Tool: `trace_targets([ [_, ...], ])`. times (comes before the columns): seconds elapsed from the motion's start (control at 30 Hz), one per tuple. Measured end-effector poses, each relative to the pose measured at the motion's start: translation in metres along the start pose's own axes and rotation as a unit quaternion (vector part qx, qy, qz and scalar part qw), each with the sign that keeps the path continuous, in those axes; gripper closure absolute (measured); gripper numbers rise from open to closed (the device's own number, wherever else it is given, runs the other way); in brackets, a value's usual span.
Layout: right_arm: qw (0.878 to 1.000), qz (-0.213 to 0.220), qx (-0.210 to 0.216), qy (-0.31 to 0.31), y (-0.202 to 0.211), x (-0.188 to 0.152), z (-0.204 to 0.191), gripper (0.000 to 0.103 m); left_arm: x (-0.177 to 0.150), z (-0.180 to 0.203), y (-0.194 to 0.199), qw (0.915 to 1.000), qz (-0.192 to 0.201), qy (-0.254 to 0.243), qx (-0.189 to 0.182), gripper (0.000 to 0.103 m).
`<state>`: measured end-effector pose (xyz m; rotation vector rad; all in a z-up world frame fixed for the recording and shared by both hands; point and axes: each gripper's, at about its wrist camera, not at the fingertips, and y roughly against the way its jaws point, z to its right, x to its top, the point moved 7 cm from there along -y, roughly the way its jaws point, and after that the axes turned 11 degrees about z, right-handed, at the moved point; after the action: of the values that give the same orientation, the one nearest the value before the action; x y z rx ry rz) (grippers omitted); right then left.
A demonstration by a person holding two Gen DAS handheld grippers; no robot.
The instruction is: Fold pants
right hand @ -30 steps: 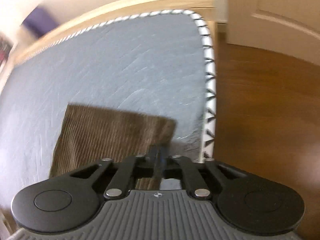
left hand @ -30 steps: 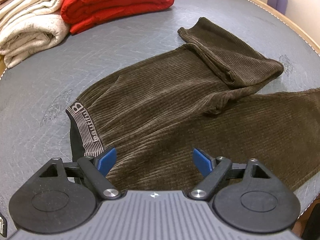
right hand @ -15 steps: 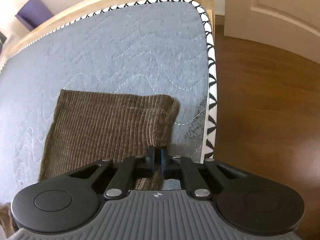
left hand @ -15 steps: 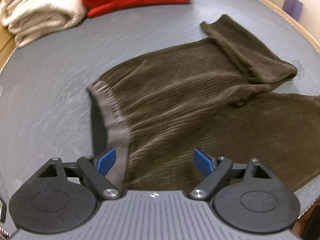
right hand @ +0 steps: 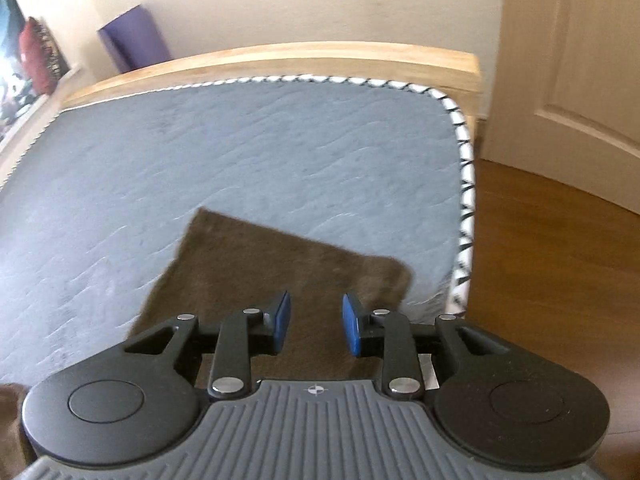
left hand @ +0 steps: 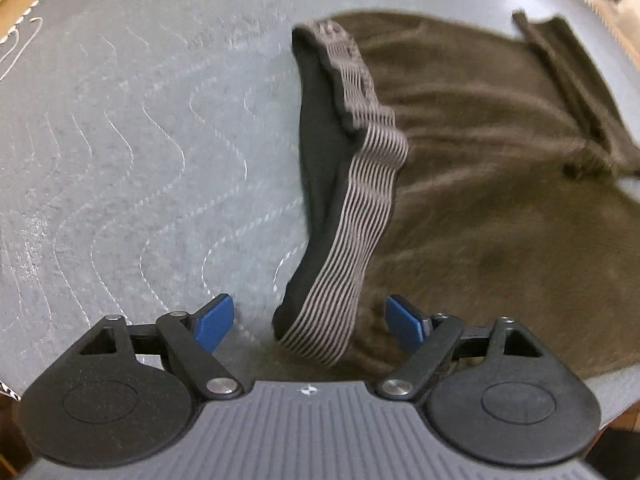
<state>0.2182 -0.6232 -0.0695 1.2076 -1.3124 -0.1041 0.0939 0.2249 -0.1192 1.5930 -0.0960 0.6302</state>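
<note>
On the grey quilted mattress (left hand: pixel 120 152), which has wavy stitched lines and a black-and-white zigzag edge band (right hand: pixel 466 208), lie the dark brown corduroy pants (left hand: pixel 500 220), spread flat with one leg folded over near the far right of the left wrist view. The striped grey-and-brown elastic waistband (left hand: pixel 352 240) runs from the top of that view down toward the camera, and its black inner side is turned open to the left. The left gripper (left hand: pixel 308 320) points steeply down over the near end of this waistband; its two blue pads (left hand: pixel 212 320) stand wide apart, one over the bare mattress on the left and one over the brown cloth on the right. The jaws are closing, the waistband end is between them, and the pads do not press on it. In the right wrist view, the right gripper (right hand: pixel 316 328) is above the end of a pant leg (right hand: pixel 288 272), whose hem lies close to the right edge of the mattress. Its jaws are opening; a narrow gap shows between the blue pads (right hand: pixel 282 320), and the cloth lies below them, not pinched. Beyond the mattress there is a light wooden bed frame (right hand: pixel 280 60), a purple flat object (right hand: pixel 134 36) that leans on the cream wall, a white panelled door (right hand: pixel 580 60) on the right and a brown wooden floor (right hand: pixel 560 280). Both views are a little blurred.
</note>
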Motion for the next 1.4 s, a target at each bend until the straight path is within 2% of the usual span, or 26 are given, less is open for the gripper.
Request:
trace_targets([
  [0.07, 0.999, -0.010, 0.031, -0.001, 0.002, -0.004, -0.015, 0.073, -0.003, 0.006, -0.003, 0.9986, 0.006, -0.051, 0.009, 0.030],
  [0.13, 0.998, -0.014, 0.055, 0.014, 0.006, -0.007, -0.032, 0.073, -0.007, 0.011, -0.004, 0.9966, 0.011, -0.081, 0.001, 0.042],
  [0.17, 0.998, -0.014, 0.065, 0.023, 0.009, -0.008, -0.040, 0.073, -0.010, 0.014, -0.004, 0.9963, 0.008, -0.085, -0.010, 0.052],
  [0.23, 0.995, -0.010, 0.085, 0.042, 0.014, -0.012, -0.059, 0.073, -0.014, 0.018, -0.003, 0.9928, 0.015, -0.119, -0.005, 0.055],
  [0.3, 0.992, -0.006, 0.106, 0.066, 0.020, -0.016, -0.076, 0.073, -0.022, 0.030, 0.003, 0.9815, 0.026, -0.190, 0.008, 0.062],
  [0.37, 0.988, -0.004, 0.124, 0.087, 0.025, -0.020, -0.091, 0.073, -0.033, 0.038, 0.012, 0.9665, 0.042, -0.252, 0.025, 0.064],
  [0.43, 0.985, -0.004, 0.138, 0.103, 0.029, -0.024, -0.103, 0.073, -0.043, 0.040, 0.016, 0.9592, 0.030, -0.277, 0.045, 0.083],
  [0.47, 0.983, -0.004, 0.145, 0.111, 0.030, -0.026, -0.108, 0.073, -0.047, 0.036, 0.016, 0.9549, 0.024, -0.289, 0.065, 0.102],
  [0.5, 0.981, -0.005, 0.151, 0.118, 0.032, -0.027, -0.114, 0.073, -0.052, 0.030, 0.013, 0.9470, 0.010, -0.306, 0.096, 0.103],
  [0.53, 0.980, -0.006, 0.157, 0.124, 0.032, -0.029, -0.118, 0.073, -0.058, 0.023, 0.009, 0.9388, -0.001, -0.324, 0.117, 0.103],
  [0.57, 0.978, -0.007, 0.162, 0.131, 0.032, -0.030, -0.122, 0.073, -0.057, 0.020, 0.008, 0.9390, 0.001, -0.320, 0.125, 0.103],
  [0.6, 0.976, -0.008, 0.167, 0.139, 0.031, -0.032, -0.126, 0.073, -0.048, 0.020, 0.014, 0.9454, 0.021, -0.301, 0.122, 0.100],
  [0.63, 0.975, -0.008, 0.170, 0.146, 0.030, -0.034, -0.129, 0.073, -0.033, 0.026, 0.027, 0.9552, 0.057, -0.273, 0.098, 0.099],
  [0.67, 0.973, -0.008, 0.172, 0.153, 0.030, -0.036, -0.132, 0.073, -0.022, 0.031, 0.039, 0.9616, 0.087, -0.249, 0.076, 0.085],
  [0.7, 0.972, -0.009, 0.175, 0.158, 0.030, -0.038, -0.136, 0.073, -0.011, 0.037, 0.049, 0.9659, 0.113, -0.226, 0.056, 0.061],
  [0.73, 0.971, -0.011, 0.178, 0.162, 0.030, -0.041, -0.138, 0.073, -0.004, 0.043, 0.058, 0.9679, 0.133, -0.210, 0.040, 0.054],
  [0.77, 0.969, -0.013, 0.182, 0.165, 0.030, -0.042, -0.142, 0.073, 0.002, 0.051, 0.062, 0.9692, 0.141, -0.200, 0.024, 0.051],
  [0.87, 0.964, -0.014, 0.195, 0.178, 0.033, -0.049, -0.152, 0.073, 0.007, 0.083, 0.059, 0.9728, 0.129, -0.192, -0.014, 0.052],
  [0.93, 0.961, -0.015, 0.205, 0.186, 0.037, -0.054, -0.161, 0.073, 0.007, 0.109, 0.050, 0.9715, 0.114, -0.204, -0.040, 0.052],
  [1.03, 0.956, -0.019, 0.224, 0.191, 0.039, -0.060, -0.174, 0.073, -0.002, 0.143, 0.038, 0.9649, 0.096, -0.240, -0.050, 0.052],
  [1.1, 0.951, -0.021, 0.239, 0.196, 0.043, -0.064, -0.186, 0.073, -0.007, 0.155, 0.026, 0.9655, 0.075, -0.244, -0.053, 0.052],
  [1.17, 0.944, -0.023, 0.259, 0.205, 0.047, -0.070, -0.200, 0.073, 0.000, 0.159, 0.023, 0.9675, 0.094, -0.232, -0.033, 0.052],
  [1.23, 0.937, -0.025, 0.276, 0.215, 0.050, -0.075, -0.214, 0.073, 0.013, 0.166, 0.032, 0.9659, 0.126, -0.225, -0.022, 0.052],
  [1.33, 0.930, -0.037, 0.295, 0.217, 0.050, -0.086, -0.236, 0.073, 0.033, 0.183, 0.049, 0.9671, 0.161, -0.192, -0.040, 0.050],
  [1.4, 0.926, -0.049, 0.309, 0.213, 0.050, -0.094, -0.253, 0.073, 0.045, 0.193, 0.058, 0.9686, 0.175, -0.168, -0.055, 0.044],
])
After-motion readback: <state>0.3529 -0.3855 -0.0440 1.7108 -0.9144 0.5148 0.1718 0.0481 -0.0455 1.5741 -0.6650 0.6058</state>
